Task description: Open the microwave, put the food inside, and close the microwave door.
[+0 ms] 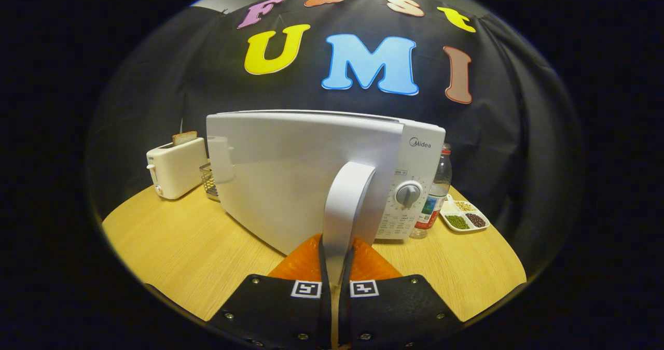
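Pinching the lower end of the door handle [345, 210], the gripper [335, 267] points level at the microwave [311, 173], fingers narrowed onto both its sides. The door [280, 179] stands ajar. Beyond lie toaster [175, 167], water bottle [436, 194] and sectioned dish [463, 216] on the wooden table [181, 251].
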`<state>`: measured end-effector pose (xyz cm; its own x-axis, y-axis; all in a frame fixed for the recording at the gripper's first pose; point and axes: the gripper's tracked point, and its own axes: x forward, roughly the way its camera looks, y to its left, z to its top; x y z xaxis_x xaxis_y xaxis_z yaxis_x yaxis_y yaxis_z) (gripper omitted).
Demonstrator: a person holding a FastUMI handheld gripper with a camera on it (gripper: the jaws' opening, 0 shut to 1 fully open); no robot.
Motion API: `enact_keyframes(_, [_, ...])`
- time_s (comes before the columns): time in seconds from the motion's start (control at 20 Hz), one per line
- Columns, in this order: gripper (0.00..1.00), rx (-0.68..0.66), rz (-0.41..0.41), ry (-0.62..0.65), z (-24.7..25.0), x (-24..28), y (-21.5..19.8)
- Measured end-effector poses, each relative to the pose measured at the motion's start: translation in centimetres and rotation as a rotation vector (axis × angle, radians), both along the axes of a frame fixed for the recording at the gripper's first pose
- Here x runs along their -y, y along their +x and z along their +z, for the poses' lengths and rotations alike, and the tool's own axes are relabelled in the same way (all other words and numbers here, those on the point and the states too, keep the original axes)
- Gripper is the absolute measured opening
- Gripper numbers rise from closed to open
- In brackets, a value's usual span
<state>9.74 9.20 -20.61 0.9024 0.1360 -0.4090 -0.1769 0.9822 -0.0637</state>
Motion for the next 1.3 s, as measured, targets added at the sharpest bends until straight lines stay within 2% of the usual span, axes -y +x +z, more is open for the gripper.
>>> enact_keyframes(0.65, [0.10,-0.053,0.071,0.007,0.4,-7.2,-8.7])
enact_keyframes(0.85, [0.16,-0.054,0.125,-0.003,0.4,-10.3,-11.2])
enact_keyframes(0.95, [0.22,-0.048,0.155,-0.014,0.5,-11.9,-12.3])
enact_keyframes(1.15, [0.23,-0.035,0.212,0.006,0.5,-16.0,-14.7])
enact_keyframes(1.3, [0.24,-0.011,0.207,-0.033,0.6,-18.0,-15.6])
